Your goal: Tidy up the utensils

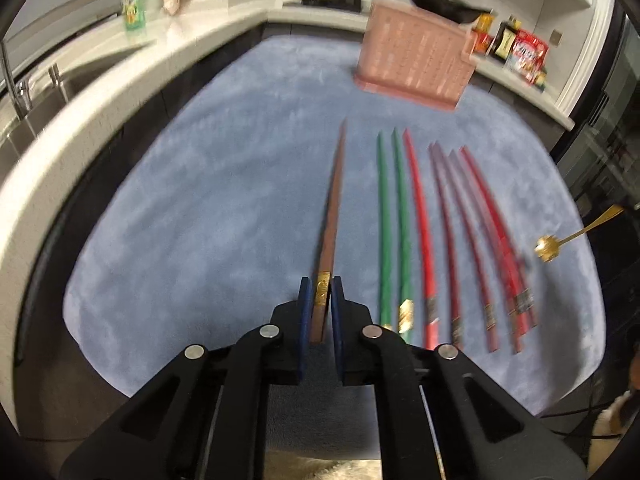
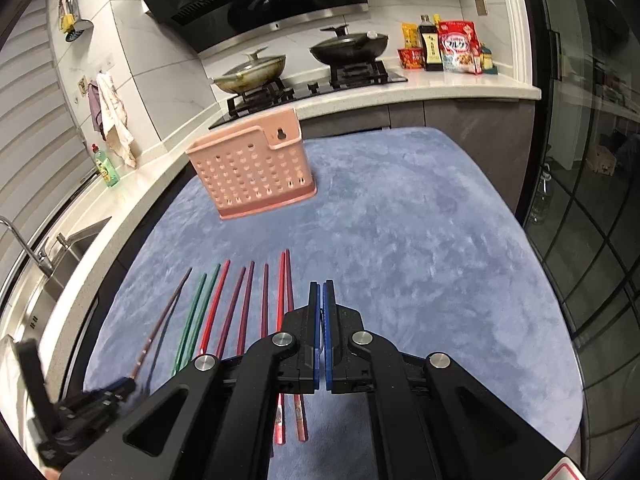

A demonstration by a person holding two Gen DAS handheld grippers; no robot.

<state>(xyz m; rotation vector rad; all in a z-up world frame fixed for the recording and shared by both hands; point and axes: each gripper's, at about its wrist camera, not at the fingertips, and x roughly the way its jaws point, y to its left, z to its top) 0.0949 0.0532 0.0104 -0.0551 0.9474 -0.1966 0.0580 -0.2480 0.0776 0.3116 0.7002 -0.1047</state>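
Observation:
My left gripper (image 1: 321,294) is shut on a brown chopstick (image 1: 332,216) with a gold band, holding it above the blue mat; it also shows in the right wrist view (image 2: 160,324). Green (image 1: 384,220), red (image 1: 418,220) and dark purple-red chopsticks (image 1: 460,232) lie in a row on the mat to its right. A pink perforated utensil holder (image 1: 414,58) stands at the far side of the mat, also in the right wrist view (image 2: 256,168). My right gripper (image 2: 322,286) has its jaws closed; in the left view a gold spoon (image 1: 549,247) hangs in the air at the right edge, its handle running out of frame.
The blue mat (image 2: 400,240) covers the table. A white counter with a sink and tap (image 2: 28,248) runs along the left. A stove with two pans (image 2: 304,60) and food packages (image 2: 448,48) are behind. A green soap bottle (image 2: 106,168) stands on the counter.

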